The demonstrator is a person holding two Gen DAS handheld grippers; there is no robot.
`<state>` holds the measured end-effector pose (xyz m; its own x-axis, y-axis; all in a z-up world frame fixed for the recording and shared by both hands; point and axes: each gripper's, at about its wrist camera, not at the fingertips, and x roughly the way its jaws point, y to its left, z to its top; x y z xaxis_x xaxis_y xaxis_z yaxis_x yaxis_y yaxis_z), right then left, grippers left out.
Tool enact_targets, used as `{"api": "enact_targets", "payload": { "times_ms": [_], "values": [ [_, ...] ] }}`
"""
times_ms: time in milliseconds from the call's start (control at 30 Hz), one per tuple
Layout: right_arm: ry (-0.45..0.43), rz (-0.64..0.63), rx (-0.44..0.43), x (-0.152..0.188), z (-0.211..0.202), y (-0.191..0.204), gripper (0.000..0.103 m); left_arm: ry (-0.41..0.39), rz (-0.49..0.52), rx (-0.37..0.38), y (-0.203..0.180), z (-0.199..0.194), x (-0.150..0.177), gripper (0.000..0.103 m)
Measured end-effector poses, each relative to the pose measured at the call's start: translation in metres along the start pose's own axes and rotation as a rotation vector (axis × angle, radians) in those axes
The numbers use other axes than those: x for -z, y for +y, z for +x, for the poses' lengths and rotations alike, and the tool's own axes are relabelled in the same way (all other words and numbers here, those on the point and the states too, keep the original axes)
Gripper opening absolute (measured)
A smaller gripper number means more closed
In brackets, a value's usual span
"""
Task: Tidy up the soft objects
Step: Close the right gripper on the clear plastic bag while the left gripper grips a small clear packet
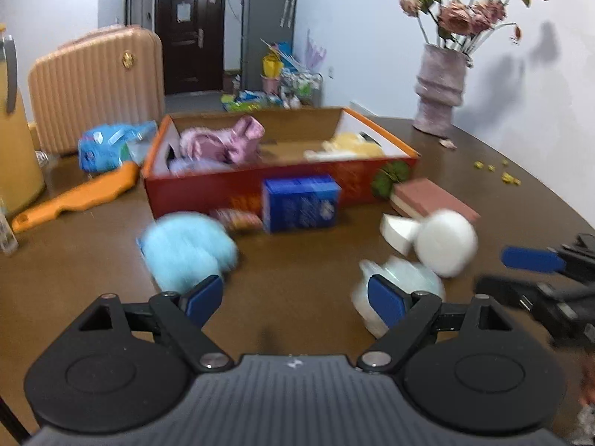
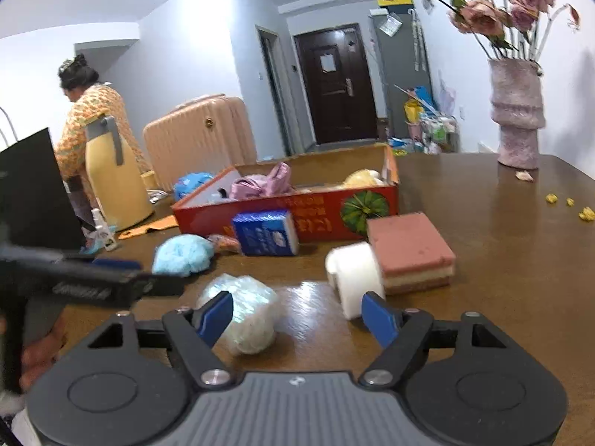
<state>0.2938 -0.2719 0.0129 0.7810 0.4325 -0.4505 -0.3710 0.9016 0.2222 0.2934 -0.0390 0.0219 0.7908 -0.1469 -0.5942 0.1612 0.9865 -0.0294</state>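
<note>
Nothing can be read with confidence. The red box (image 2: 334,219) on the table (image 2: 502,230) bears large yellow characters on its long side, upside down and too blurred to make out. The blue packet (image 2: 266,234) in front of it carries pale print, likewise illegible in both views.

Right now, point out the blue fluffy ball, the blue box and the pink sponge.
blue fluffy ball (image 2: 182,254), right wrist view, its middle.
blue box (image 2: 266,232), right wrist view, front face.
pink sponge (image 2: 407,239), right wrist view, top face.

Black left claw (image 1: 293,301), blue pads (image 1: 202,299), silver screws, ribbed grey housing.
</note>
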Motion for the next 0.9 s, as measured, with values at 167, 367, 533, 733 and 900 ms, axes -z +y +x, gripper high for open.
{"api": "enact_targets", "payload": {
  "times_ms": [167, 367, 533, 733, 900],
  "values": [
    [-0.009, -0.057, -0.102, -0.003, 0.009, 0.022, 0.075, -0.016, 0.017, -0.049, 0.023, 0.036, -0.029, 0.087],
    [0.032, -0.108, -0.098, 0.001, 0.039, 0.042, 0.074, 0.036, 0.055, -0.097, 0.040, 0.089, -0.042, 0.083],
    [0.054, -0.103, -0.091, 0.001, 0.058, 0.043, 0.074, 0.053, 0.104, -0.089, 0.046, 0.110, -0.042, 0.074],
    [0.079, -0.094, -0.038, -0.002, 0.081, 0.042, 0.067, 0.071, 0.115, -0.041, 0.048, 0.125, -0.042, 0.055],
    [0.126, -0.097, -0.035, 0.002, 0.092, 0.041, 0.052, 0.074, 0.132, 0.003, 0.040, 0.126, -0.034, 0.029]
  ]
}}
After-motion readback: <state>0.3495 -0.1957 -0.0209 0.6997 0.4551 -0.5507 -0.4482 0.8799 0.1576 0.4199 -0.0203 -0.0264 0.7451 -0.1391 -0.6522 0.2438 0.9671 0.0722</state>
